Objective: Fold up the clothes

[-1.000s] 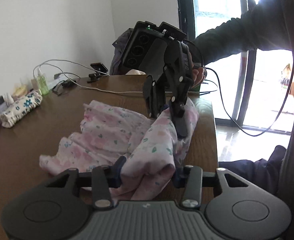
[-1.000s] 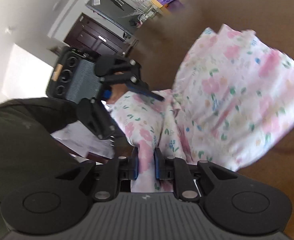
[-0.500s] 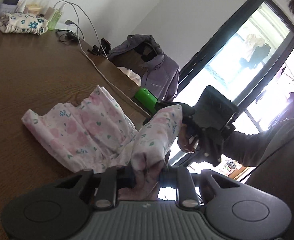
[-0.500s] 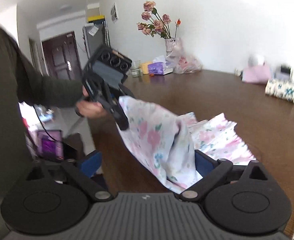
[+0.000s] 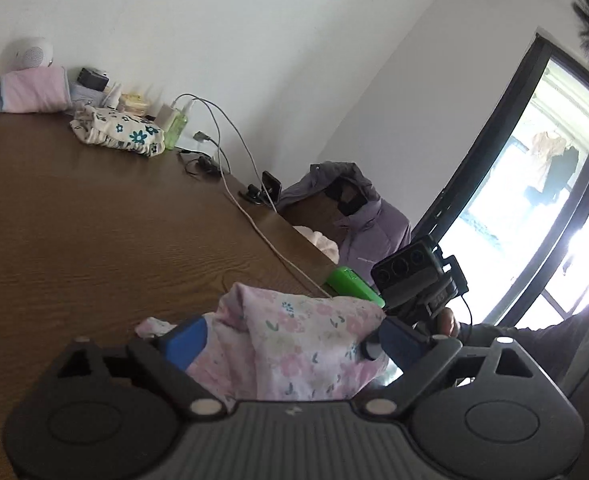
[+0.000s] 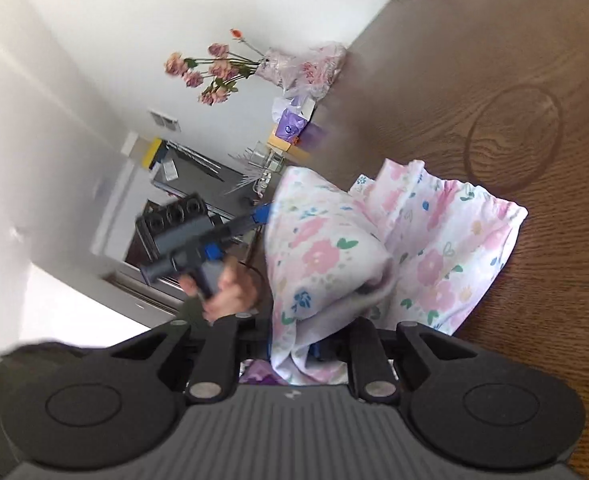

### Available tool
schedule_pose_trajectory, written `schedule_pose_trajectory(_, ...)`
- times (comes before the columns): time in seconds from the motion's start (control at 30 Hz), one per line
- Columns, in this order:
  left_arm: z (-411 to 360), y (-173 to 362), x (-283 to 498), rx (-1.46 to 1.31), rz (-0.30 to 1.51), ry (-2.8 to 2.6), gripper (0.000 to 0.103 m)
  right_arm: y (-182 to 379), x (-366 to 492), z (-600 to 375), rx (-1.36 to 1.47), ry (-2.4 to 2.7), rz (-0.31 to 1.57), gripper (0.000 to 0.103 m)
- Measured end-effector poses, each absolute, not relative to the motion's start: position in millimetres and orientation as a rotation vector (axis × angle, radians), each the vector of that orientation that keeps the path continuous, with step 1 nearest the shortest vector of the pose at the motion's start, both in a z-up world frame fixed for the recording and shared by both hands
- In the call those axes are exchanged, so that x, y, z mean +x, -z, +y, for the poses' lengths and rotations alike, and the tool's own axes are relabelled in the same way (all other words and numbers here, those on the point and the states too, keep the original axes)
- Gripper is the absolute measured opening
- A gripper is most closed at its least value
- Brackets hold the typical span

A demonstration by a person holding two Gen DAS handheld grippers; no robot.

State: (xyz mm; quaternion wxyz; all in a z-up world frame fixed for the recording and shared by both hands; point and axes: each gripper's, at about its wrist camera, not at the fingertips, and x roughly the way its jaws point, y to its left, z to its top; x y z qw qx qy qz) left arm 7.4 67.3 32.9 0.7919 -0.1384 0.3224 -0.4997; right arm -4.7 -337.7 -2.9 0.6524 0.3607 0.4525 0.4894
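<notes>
Left tongs [image 5: 290,340] just opened; right tongs [image 6: 294,346] reclamped garment [image 6: 374,248].

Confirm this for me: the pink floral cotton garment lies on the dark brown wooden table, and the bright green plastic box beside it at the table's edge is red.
Not quite. The box at the table's edge is bright green, not red; the left wrist view shows it just beyond the pink floral cotton garment. The rest stands: part of the garment does lie on the dark brown wooden table.
</notes>
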Motion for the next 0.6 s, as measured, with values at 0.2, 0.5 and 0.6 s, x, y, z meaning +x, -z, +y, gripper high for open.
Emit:
schedule_pose_trajectory(0.2,38,-9,27,-0.241,0.866,0.996,0.084,10,7,-332,0.871,-0.960,1.028,0.032)
schedule_pose_trajectory(0.5,38,-10,29,-0.184,0.818,0.951,0.087,-38,-54,-331,0.247,-0.772,0.629,0.094)
schedule_pose_trajectory(0.6,25,-10,28,-0.151,0.818,0.986,0.087,-32,-49,-340,0.237,-0.727,0.653,0.092)
